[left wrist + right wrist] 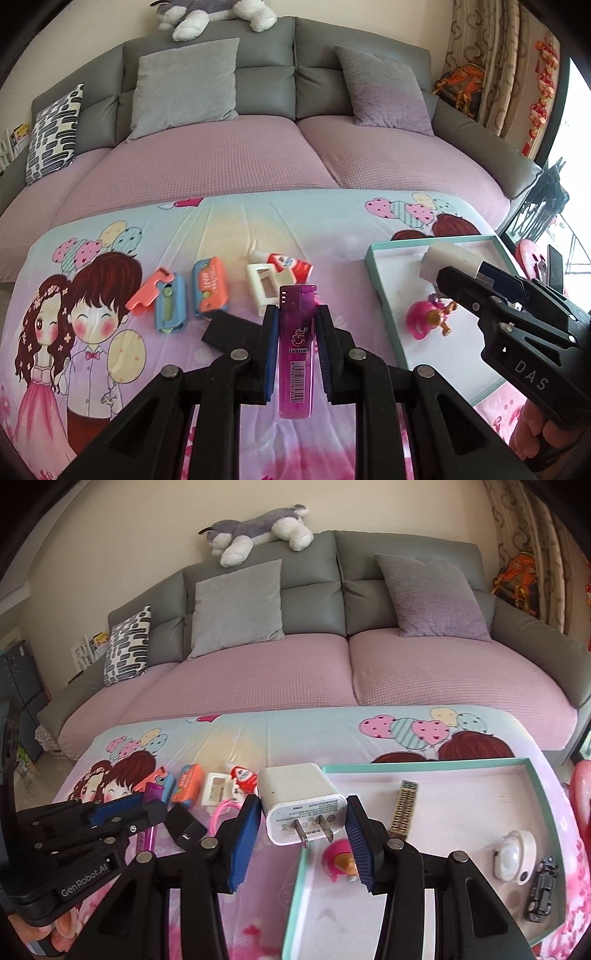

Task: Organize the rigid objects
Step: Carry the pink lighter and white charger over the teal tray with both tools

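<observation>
On the cartoon-print tabletop [295,734] before the sofa, my left hand-held gripper [296,343] pinches a slick purple lighter [296,350] at mid-body; my right hand-held gripper [303,823] clamps a light, rigid white charger [301,805] by its flat sides, above the teal tray [546,812] edge.

The right hand-held gripper [301,814] clamps a white charger [301,797], prongs facing the camera, above the left rim of the teal tray [546,812], which holds a pink toy [334,856], a white sensor [515,853] and a black toy car [543,888].

Soft daylight, right-side glare, fisheye warp
</observation>
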Demonstrator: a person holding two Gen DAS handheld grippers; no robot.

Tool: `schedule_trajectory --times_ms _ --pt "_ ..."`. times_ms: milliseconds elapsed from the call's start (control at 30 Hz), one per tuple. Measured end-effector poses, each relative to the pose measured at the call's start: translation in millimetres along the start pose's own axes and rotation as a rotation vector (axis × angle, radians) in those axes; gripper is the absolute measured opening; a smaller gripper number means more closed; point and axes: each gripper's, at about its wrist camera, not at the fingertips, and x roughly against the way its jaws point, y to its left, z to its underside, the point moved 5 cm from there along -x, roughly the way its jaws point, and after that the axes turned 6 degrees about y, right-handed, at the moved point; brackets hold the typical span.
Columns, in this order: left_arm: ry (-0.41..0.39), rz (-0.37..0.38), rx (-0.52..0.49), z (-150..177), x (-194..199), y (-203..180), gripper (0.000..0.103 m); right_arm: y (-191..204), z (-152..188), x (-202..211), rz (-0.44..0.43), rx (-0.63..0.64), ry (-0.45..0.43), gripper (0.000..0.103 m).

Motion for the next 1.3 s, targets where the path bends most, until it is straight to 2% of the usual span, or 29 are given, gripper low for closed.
schedule_trajectory --times_ms 367,633,1000,1300 --pt "0.014 0.065 -0.099 -16 -9 -74 0.02 -89 9 18 0.152 -0.156 0.007 0.049" --pt "0.075 0.12 -0.162 -4 -33 -121 0.02 -137 22 24 0.257 -0.242 0.034 0.049" --pt "0.182 0.128 -0.193 27 -69 -151 0.021 -142 36 2 0.231 -0.226 0.118 0.05" --pt "0.217 0.099 -0.194 36 -84 -157 0.021 -151 48 -12 0.238 -0.232 0.175 0.05"
